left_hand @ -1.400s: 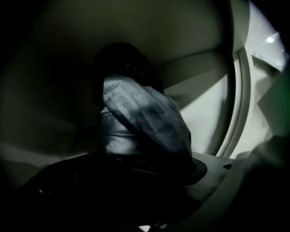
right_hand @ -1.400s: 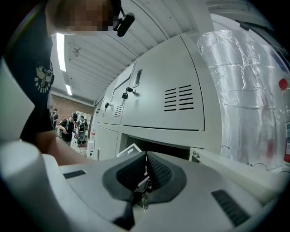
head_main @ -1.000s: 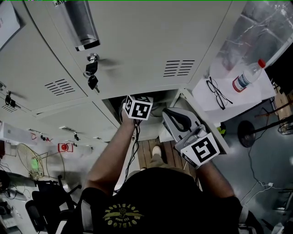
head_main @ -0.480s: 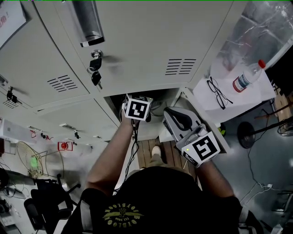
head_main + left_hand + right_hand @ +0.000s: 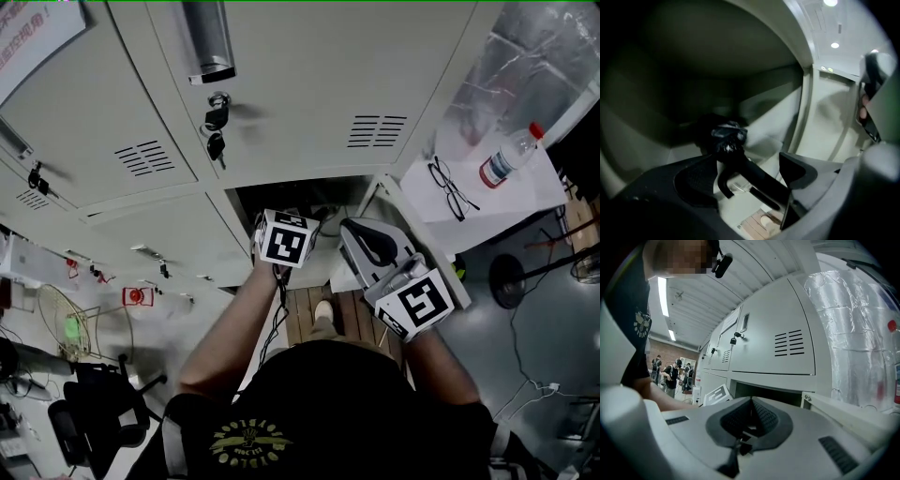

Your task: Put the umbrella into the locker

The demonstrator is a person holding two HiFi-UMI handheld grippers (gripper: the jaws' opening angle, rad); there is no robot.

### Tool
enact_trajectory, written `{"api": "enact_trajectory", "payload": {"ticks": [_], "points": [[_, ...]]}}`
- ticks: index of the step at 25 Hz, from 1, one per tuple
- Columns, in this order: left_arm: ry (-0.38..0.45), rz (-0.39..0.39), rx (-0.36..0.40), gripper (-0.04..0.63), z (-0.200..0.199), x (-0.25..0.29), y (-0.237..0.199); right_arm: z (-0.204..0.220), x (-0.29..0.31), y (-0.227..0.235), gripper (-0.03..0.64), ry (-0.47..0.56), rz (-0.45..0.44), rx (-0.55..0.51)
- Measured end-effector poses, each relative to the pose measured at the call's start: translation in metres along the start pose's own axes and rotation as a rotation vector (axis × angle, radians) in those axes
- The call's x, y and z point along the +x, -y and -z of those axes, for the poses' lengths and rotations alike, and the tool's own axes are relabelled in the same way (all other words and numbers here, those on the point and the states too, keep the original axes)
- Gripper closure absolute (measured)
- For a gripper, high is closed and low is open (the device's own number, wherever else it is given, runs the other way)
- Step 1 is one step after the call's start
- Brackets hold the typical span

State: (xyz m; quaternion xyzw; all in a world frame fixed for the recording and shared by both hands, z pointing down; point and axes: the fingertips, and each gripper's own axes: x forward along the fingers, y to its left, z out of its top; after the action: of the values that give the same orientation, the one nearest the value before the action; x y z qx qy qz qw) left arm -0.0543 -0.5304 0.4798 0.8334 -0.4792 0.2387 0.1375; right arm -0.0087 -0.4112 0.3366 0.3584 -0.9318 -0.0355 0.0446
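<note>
A black folded umbrella (image 5: pixel 726 136) with a hooked handle lies inside the open lower locker compartment (image 5: pixel 300 192), its handle pointing out toward me. My left gripper (image 5: pixel 747 164) is at the mouth of that compartment. Its jaws stand wide apart on either side of the handle and do not press on it. In the head view the left gripper (image 5: pixel 284 238) covers the opening and the umbrella is hidden. My right gripper (image 5: pixel 750 420) is shut and holds nothing; it hangs in front of the opening, beside the open locker door (image 5: pixel 412 234).
Keys (image 5: pixel 217 117) hang from the lock of the shut locker above. A white surface at the right carries glasses (image 5: pixel 448 187) and a plastic bottle (image 5: pixel 506 155). More shut lockers run to the left. Several people (image 5: pixel 672 373) stand far off.
The left gripper has drawn back a little from the locker opening toward me. The right gripper has barely moved. The head camera has tilted slightly.
</note>
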Motion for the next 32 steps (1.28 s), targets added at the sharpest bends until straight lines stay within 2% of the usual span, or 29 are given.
{"api": "enact_trajectory", "payload": {"ticks": [5,10,14,15,17,18,23,27,32], "points": [[-0.041,0.024,-0.018,0.198,0.028,-0.009,0.016,0.0,-0.005,-0.009,0.589,0.002,-0.005,0.01],[-0.056,0.001,0.006,0.198,0.046,-0.017,0.027,0.0,-0.013,-0.018,0.588,0.002,-0.004,0.015],[-0.06,-0.004,-0.011,0.2,0.056,-0.021,0.036,0.001,-0.02,-0.023,0.589,0.0,0.001,0.015],[-0.059,-0.013,-0.009,0.214,0.058,-0.021,0.037,0.001,-0.022,-0.023,0.589,-0.002,0.003,0.015],[-0.054,-0.035,0.002,0.351,0.06,-0.022,0.038,0.002,-0.026,-0.024,0.589,-0.005,0.005,0.016],[-0.052,-0.04,0.008,0.383,0.061,-0.022,0.039,0.002,-0.028,-0.024,0.589,-0.006,0.006,0.017],[-0.042,-0.043,0.0,0.413,0.057,-0.026,0.04,0.002,-0.033,-0.025,0.589,-0.004,0.005,0.018],[-0.003,-0.064,0.019,0.436,0.04,-0.035,0.036,0.003,-0.036,-0.024,0.589,-0.003,0.004,0.019],[0.015,-0.083,0.002,0.452,0.025,-0.036,0.022,0.002,-0.035,-0.022,0.589,0.0,-0.003,0.022]]}}
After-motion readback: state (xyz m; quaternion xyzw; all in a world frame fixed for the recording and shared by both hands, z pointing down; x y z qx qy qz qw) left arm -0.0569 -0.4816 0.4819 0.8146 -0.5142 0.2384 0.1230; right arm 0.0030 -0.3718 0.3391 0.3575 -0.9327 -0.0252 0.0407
